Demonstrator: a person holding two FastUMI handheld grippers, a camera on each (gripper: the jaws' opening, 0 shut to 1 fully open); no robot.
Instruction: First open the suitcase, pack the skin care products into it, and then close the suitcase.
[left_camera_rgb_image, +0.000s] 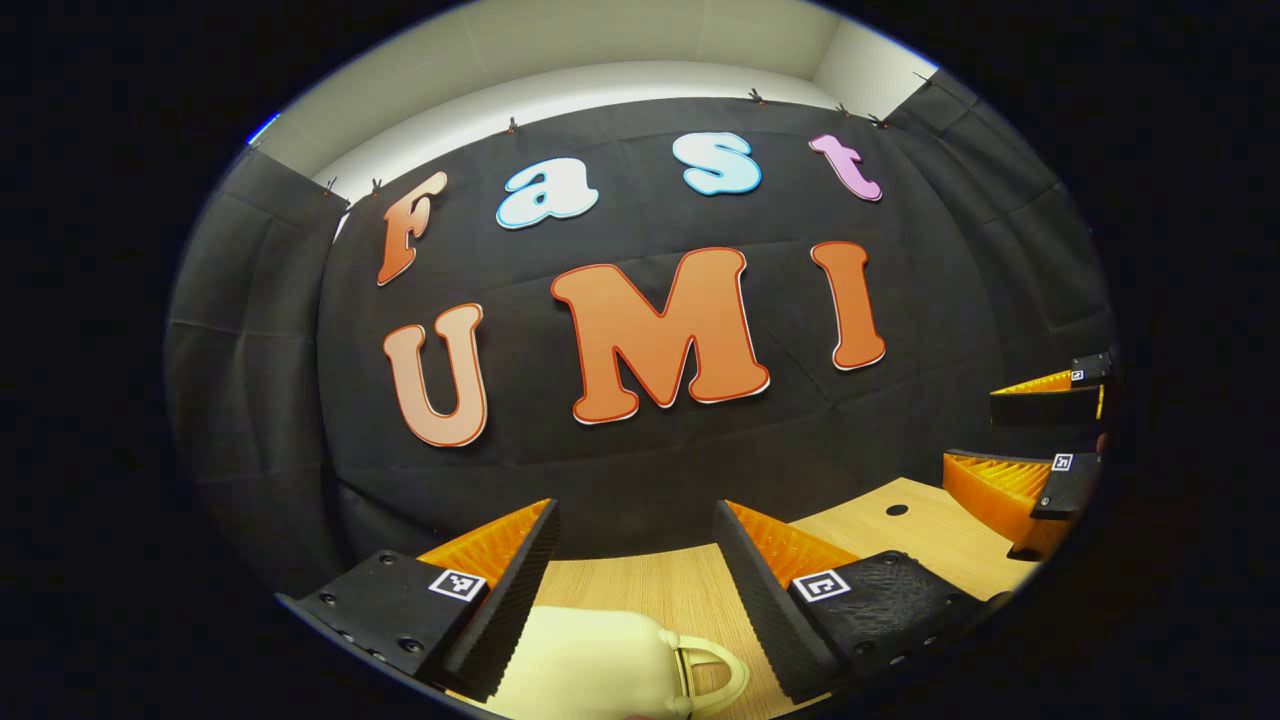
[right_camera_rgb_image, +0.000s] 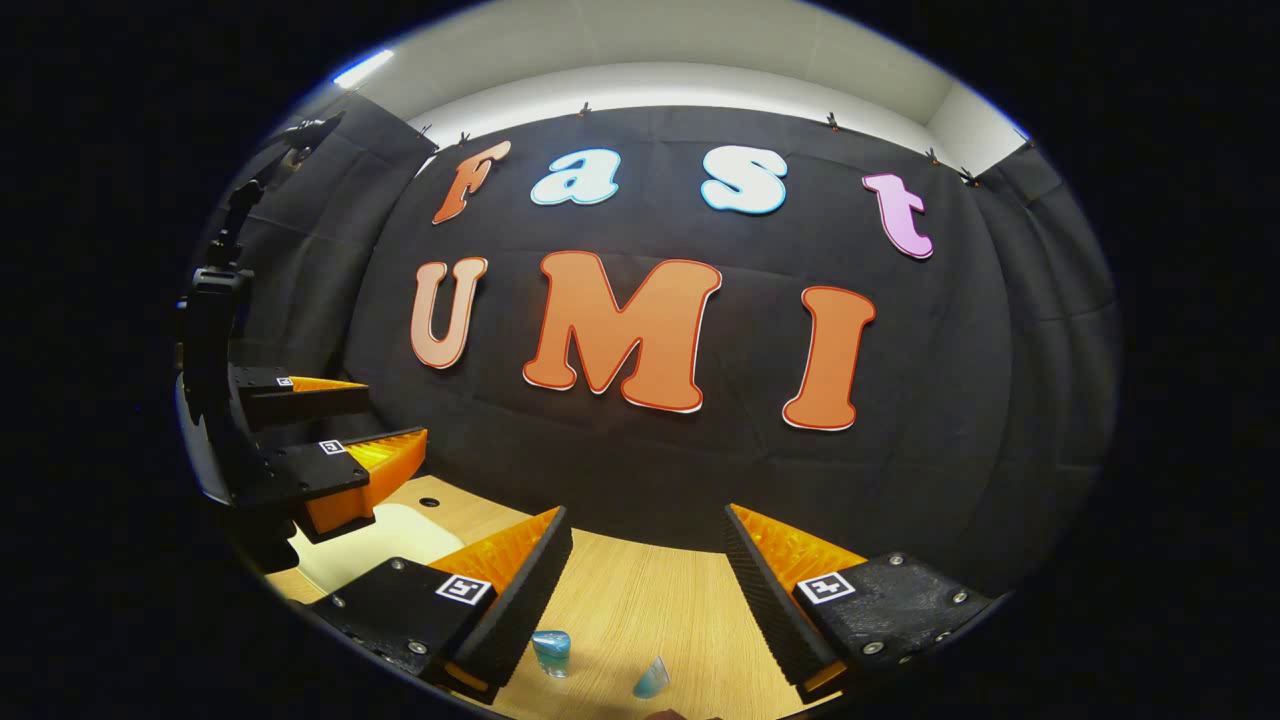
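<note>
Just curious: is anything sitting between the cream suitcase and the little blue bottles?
Only the right claw's own finger crosses there in the right gripper view, with the suitcase beyond it; the bottles stand on bare wooden table.

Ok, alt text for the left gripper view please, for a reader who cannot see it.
The left tongs are open above a cream suitcase with its handle toward the right, lying on a wooden table. The right tongs hover at the right edge, with the booth's black cloth wall behind.
</note>
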